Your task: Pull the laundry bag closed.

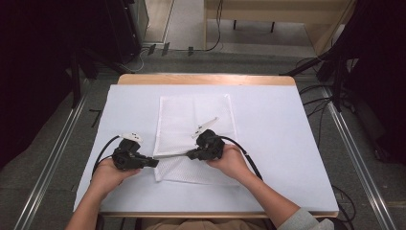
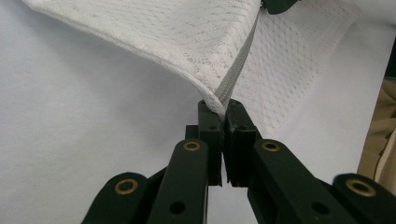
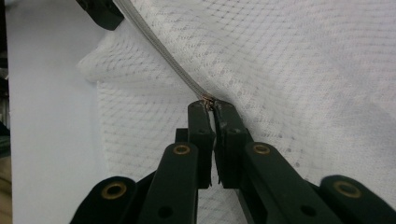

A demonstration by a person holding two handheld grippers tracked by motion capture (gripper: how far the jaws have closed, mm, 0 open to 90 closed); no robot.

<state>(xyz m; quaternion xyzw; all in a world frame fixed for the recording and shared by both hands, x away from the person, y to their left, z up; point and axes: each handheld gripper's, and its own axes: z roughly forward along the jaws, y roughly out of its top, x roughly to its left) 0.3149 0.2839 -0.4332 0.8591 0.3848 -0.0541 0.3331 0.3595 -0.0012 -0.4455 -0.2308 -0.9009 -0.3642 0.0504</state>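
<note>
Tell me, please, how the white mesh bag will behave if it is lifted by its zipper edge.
The mesh bag is probably floppy: in the left gripper view its raised edge sags and folds. It seems light, since thin open netting shows through. The zipper looks stiffer; it runs taut between the left gripper and right gripper.

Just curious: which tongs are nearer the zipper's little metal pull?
Right. The right tongs pinch the zipper pull itself; the left tongs clamp the mesh bag corner at the zipper's other end.
</note>
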